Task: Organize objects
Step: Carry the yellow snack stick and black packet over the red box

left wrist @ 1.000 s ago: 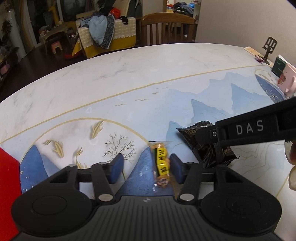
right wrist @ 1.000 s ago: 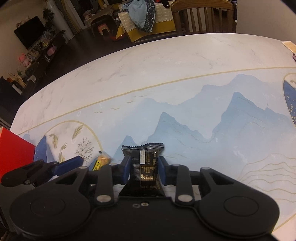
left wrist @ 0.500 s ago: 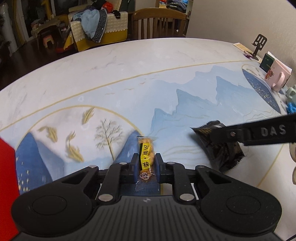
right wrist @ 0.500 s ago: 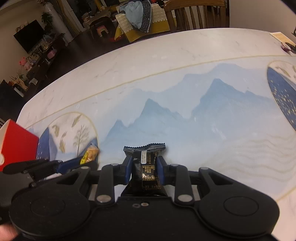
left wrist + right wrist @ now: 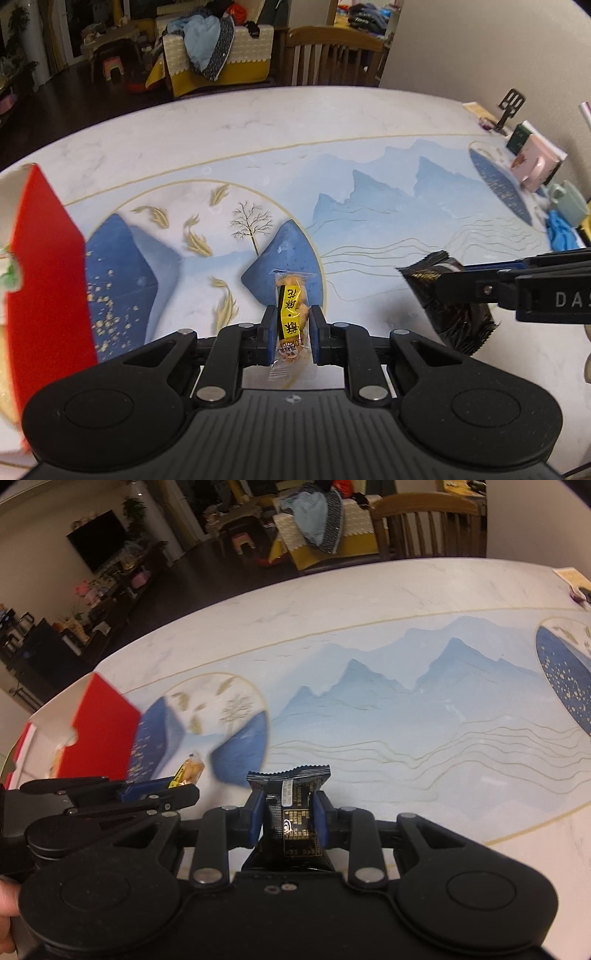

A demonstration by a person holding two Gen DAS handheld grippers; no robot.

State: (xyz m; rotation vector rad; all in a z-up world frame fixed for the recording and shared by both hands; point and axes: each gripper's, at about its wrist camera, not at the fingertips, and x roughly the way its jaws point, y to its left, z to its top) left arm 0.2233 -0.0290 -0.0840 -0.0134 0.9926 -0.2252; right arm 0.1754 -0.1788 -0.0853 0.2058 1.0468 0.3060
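Fingers: L gripper [image 5: 291, 334] clenched on yellow snack [image 5: 291, 314], long axis along the fingers; R gripper [image 5: 288, 818] clenched on black pack [image 5: 290, 812], upright. Both clear of table [image 5: 258, 122]. Red box [image 5: 48, 266] lay to the left, nearer L hand. Path open; mugs [image 5: 535, 166] well apart at far right.

Left claw [image 5: 292, 334]: open a second ago, since clamped on the clear-wrapped yellow-labelled snack [image 5: 291, 321], lifted off the table [image 5: 258, 122].
Right claw [image 5: 288, 818]: black foil packet [image 5: 290, 812] raised too.
Red box [image 5: 48, 280]: nearer in both views.
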